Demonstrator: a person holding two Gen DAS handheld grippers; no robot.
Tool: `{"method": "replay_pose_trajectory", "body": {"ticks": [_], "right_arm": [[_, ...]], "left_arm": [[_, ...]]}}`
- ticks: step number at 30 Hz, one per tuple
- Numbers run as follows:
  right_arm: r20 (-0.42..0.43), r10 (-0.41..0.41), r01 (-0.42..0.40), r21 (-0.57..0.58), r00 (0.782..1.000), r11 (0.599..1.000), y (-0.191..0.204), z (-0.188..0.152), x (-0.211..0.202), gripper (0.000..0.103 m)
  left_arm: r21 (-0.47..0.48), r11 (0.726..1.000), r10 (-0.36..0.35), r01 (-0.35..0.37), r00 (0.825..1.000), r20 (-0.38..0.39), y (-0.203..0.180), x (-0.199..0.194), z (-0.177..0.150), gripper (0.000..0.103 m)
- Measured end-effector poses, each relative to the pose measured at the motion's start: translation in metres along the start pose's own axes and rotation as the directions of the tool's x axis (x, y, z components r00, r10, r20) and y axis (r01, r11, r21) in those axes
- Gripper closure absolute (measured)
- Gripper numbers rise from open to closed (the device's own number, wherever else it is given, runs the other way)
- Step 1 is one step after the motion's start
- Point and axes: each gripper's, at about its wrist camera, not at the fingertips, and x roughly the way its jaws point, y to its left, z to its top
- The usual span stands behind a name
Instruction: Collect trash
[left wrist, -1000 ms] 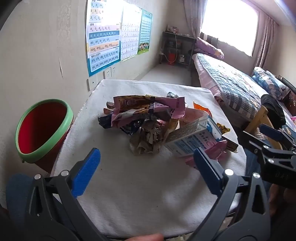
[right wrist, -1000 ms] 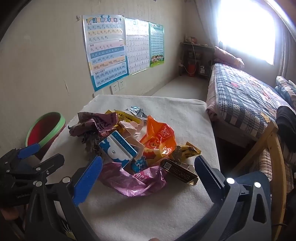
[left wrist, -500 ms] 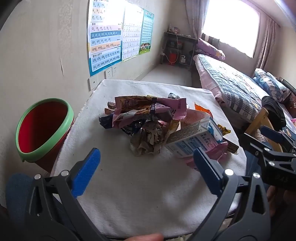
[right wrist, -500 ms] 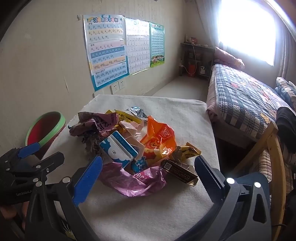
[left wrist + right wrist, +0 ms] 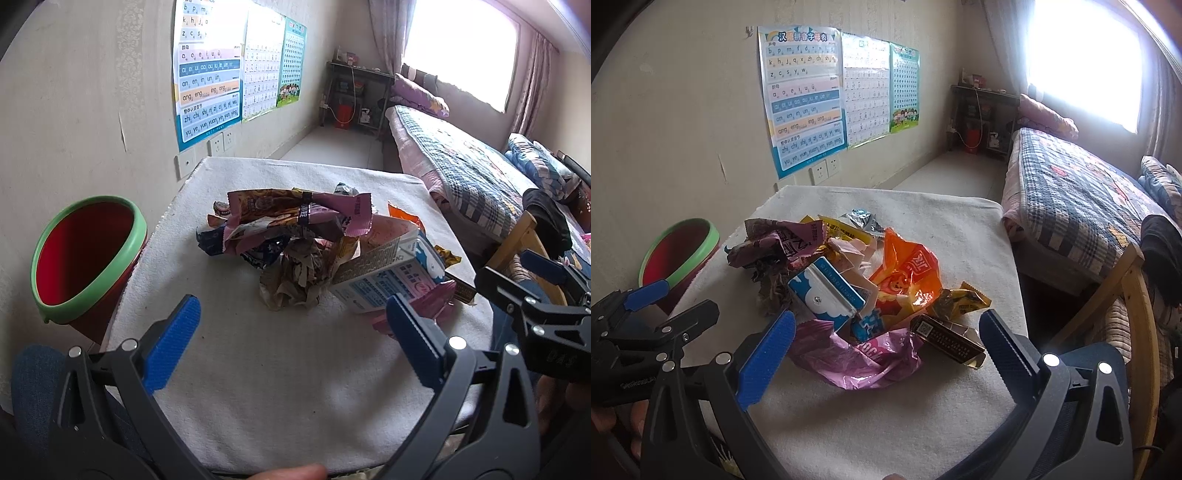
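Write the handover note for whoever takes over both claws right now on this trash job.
Left claw: open, empty, above the near table edge.
Right claw: open, empty, just short of the pink bag.
Trash pile sits mid-table: wrappers, milk carton, orange bag.
Red bin stands off the table's left edge; what shows of its inside is bare.
Done: nothing collected.
Left: everything.
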Motion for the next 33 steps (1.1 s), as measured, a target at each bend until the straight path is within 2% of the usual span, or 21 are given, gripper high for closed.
{"method": "replay_pose_trajectory", "body": {"ticks": [33], "right_arm": [[-0.013, 0.024, -0.024, 0.018, 1.0, 1.0, -0.0043, -0.002, 0.0032, 0.007]], "left_arm": [[-0.024, 1.0, -0.008, 0.007, 1.0, -0.014, 0.0035, 0.004, -0.001, 0.005]]}}
